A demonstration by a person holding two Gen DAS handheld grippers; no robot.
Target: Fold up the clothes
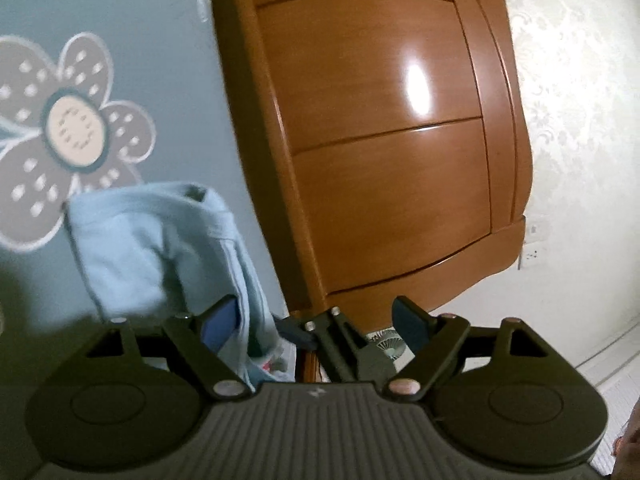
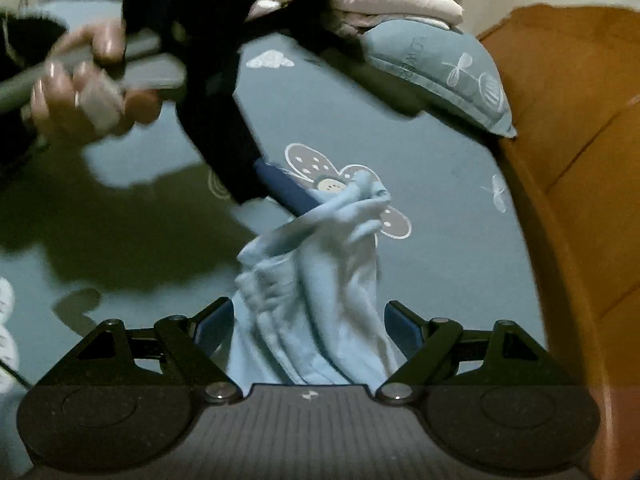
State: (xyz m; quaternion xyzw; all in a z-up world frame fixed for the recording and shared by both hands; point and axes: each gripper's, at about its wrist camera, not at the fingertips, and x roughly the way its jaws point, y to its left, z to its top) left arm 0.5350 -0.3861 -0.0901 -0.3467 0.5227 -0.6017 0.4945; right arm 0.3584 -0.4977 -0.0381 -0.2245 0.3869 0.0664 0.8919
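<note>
A light blue garment (image 2: 320,280) rises bunched from the teal flowered bedsheet (image 2: 440,208). My right gripper (image 2: 309,306) points down at it, open, with the bunched cloth between its wide-apart fingers. The garment's top drapes over the left gripper's blue finger (image 2: 286,190), and a person's hand (image 2: 80,88) holds that gripper's grey handle. In the left wrist view my left gripper (image 1: 314,302) stands open. The garment (image 1: 160,248) hangs over and beside its left finger (image 1: 218,322). A blue-tipped finger of the right gripper (image 1: 294,334) shows low between the jaws.
A wooden headboard (image 1: 380,140) stands along the bed's edge, with a pale patterned wall (image 1: 580,120) and a socket (image 1: 534,254) behind it. A teal pillow (image 2: 440,72) and folded pale quilts (image 2: 400,4) lie at the bed's head. A small fan (image 1: 386,346) sits low.
</note>
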